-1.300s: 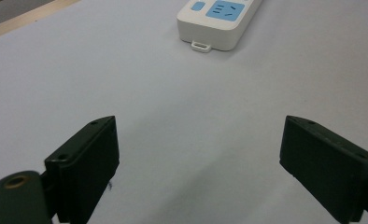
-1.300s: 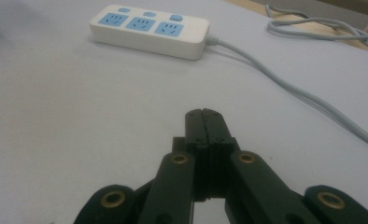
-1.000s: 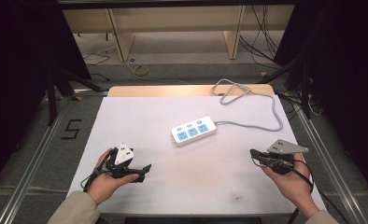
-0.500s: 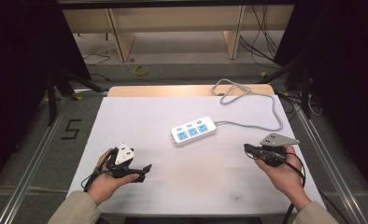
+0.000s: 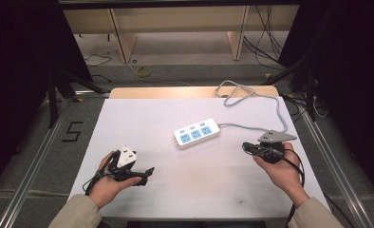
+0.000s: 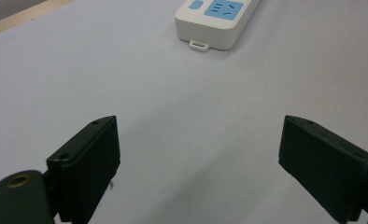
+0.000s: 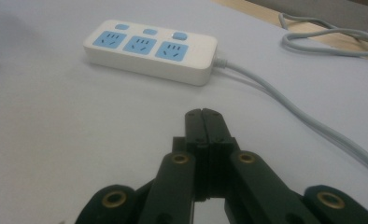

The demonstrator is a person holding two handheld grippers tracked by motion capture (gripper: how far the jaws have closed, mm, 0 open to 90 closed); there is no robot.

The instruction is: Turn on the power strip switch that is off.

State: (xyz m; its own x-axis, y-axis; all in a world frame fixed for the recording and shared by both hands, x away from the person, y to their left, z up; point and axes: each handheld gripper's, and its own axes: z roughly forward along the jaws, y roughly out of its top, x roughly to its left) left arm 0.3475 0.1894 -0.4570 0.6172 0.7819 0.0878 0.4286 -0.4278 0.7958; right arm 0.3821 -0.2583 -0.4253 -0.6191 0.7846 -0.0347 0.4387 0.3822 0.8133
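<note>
- so there's a white power strip [image 5: 196, 133] lying flat on the table [image 5: 142, 118], roughly mid-table, three blue sockets facing up with a small blue button beside each one
- its grey cable [image 5: 251, 102] leaves the strip's right end, runs out to the right, then curls back into a loop near the table's far edge, behind the strip
- right gripper [image 5: 249, 148] sits to the right of the strip and a bit nearer the person, nose aimed at the strip's cable end, close but not touching
- its fingers [image 7: 203, 122] are squeezed completely together, nothing pinched in them; in the right gripper view the strip [image 7: 150, 50] lies straight ahead of the tips with bare table between
- left gripper [image 5: 144, 173] is well off to the near-left of the strip, held low over the table in the person's left hand [image 5: 110, 183]
- its fingers [image 6: 86, 163] are spread wide apart with nothing but table surface between them; in the left gripper view one end of the strip [image 6: 217, 21] shows far ahead, well clear of the tips
- a white block sits on top of the left gripper, on the side away from the strip; can't tell what it is
</note>
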